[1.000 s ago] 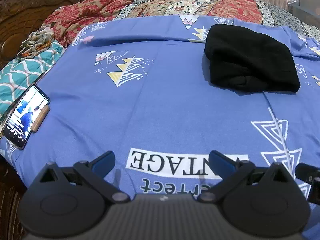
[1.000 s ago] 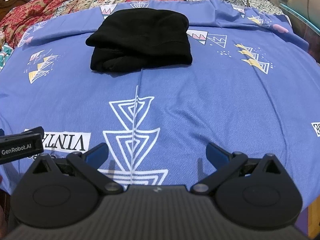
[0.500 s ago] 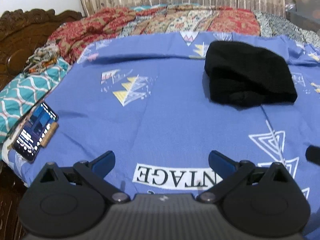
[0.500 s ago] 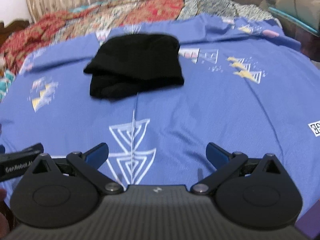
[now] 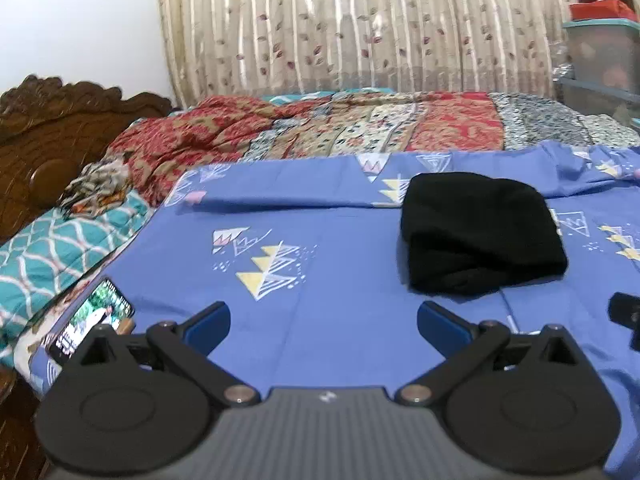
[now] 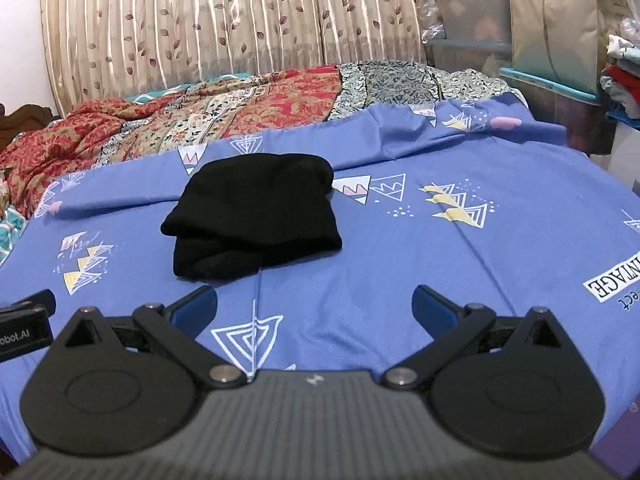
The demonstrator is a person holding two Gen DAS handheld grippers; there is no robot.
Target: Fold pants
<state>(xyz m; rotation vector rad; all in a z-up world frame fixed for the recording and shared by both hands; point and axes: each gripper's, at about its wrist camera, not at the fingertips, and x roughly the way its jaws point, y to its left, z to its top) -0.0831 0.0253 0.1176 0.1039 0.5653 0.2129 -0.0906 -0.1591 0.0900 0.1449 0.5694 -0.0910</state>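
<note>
Black soft knit pants [image 5: 480, 236] [image 6: 256, 216] lie folded into a thick, rounded bundle on the blue cotton bedsheet [image 5: 340, 300] [image 6: 400, 248] printed with white and yellow triangles, which covers the bed. Both grippers hang above the sheet's near edge, well apart from the bundle: the left gripper [image 5: 323, 320] and the right gripper [image 6: 314, 306] each have blue-padded fingers spread wide, holding nothing. A lit smartphone [image 5: 90, 322] rests at the sheet's left edge. Beyond, a rumpled red patterned quilt [image 5: 360, 128] meets beige leaf-print curtains [image 5: 360, 24] and a carved wooden headboard [image 5: 52, 140].
</note>
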